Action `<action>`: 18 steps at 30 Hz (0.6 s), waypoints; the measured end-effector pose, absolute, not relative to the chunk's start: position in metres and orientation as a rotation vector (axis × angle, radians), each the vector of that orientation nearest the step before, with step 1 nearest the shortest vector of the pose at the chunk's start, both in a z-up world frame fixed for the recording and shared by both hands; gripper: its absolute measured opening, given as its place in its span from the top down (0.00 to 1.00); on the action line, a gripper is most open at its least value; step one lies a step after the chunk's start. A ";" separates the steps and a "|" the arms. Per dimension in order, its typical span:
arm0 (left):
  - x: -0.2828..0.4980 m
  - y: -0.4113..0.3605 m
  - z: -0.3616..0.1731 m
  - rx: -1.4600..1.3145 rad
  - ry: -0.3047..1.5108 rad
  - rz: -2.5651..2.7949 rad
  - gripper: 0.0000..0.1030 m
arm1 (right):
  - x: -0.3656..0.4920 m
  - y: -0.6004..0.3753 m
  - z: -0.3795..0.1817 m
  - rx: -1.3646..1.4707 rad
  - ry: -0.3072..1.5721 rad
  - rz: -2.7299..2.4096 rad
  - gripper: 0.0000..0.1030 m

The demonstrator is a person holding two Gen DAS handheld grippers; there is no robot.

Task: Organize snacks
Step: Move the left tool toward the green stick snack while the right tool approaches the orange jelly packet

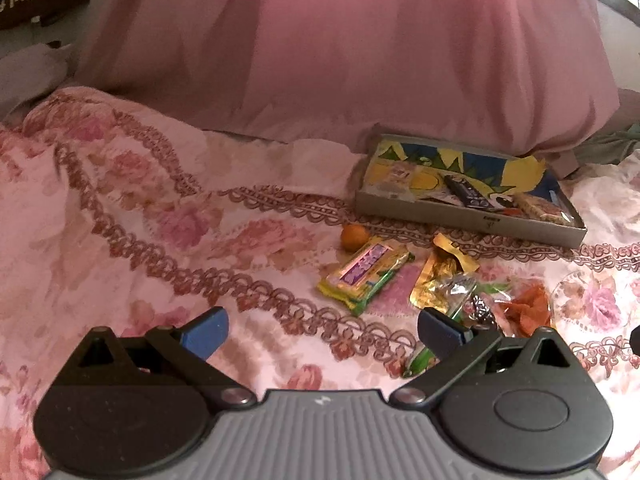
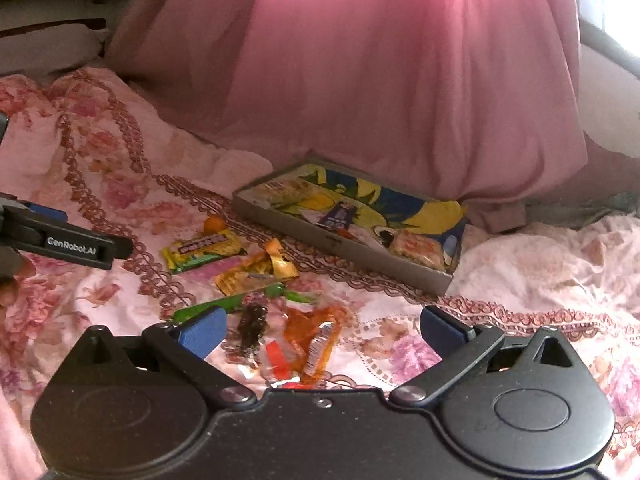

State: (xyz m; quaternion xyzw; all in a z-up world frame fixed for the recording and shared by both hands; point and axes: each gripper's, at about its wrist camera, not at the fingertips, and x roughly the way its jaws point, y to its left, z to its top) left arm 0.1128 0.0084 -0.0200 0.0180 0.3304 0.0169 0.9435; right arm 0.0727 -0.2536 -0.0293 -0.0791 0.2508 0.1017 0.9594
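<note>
I see both grippers hovering over a floral bedspread [image 1: 140,208], each released and grasping nothing. The left gripper [image 1: 322,330] has its blue fingers spread wide over bare quilt; open cloth extends to its left and ahead. The right gripper [image 2: 322,330] is likewise spread, with its fingers flanking a clear packet of orange snack [image 2: 310,334], which lies flat on the cloth between them, apart from both pads.

The tray [image 1: 460,216] sits at the far side of the bedspread, its back edge close against the pink curtain [image 1: 360,48]. Its long axis runs left to right, angled slightly nearer on the right in both views. The near wall is low. Inside I see a dark bar [image 1: 466,192] lying diagonally, a pale packet at the left end and a wrapped cake [image 1: 540,208] at the right end.

Loose snacks lie on the cloth between the tray and the grippers:
- yellow-green bar [image 1: 366,276], long axis diagonal, far end pointing right toward the tray
- small orange fruit [image 1: 354,237], just beyond that bar
- gold pouch [image 1: 440,276], near upright axis, torn top toward the tray
- green stick packet [image 2: 232,304], long axis left to right, touching the clear packets

A strip of bare patterned border separates the loose snacks from the tray wall
</note>
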 end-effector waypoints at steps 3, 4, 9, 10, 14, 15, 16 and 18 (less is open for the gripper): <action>0.126 0.005 -0.025 0.046 0.697 0.004 0.00 | 0.079 -0.258 -0.036 -0.138 0.536 0.191 0.01; 0.131 0.004 -0.028 0.050 0.707 -0.010 0.00 | 0.082 -0.259 -0.038 -0.136 0.542 0.187 0.01; 0.152 -0.004 -0.043 0.077 0.767 -0.093 0.00 | 0.099 -0.261 -0.048 -0.150 0.560 0.164 0.01; 0.156 -0.005 -0.047 0.084 0.775 -0.108 0.00 | 0.103 -0.261 -0.050 -0.155 0.564 0.161 0.01; 0.170 -0.014 -0.064 0.140 0.818 -0.161 0.00 | 0.120 -0.262 -0.062 -0.160 0.602 0.148 0.01; 0.174 -0.015 -0.069 0.151 0.832 -0.160 0.00 | 0.124 -0.263 -0.066 -0.154 0.617 0.147 0.01; 0.177 -0.016 -0.072 0.155 0.842 -0.165 0.00 | 0.128 -0.265 -0.070 -0.141 0.637 0.146 0.01; 0.182 -0.018 -0.079 0.167 0.854 -0.185 0.00 | 0.136 -0.271 -0.078 -0.098 0.681 0.142 0.01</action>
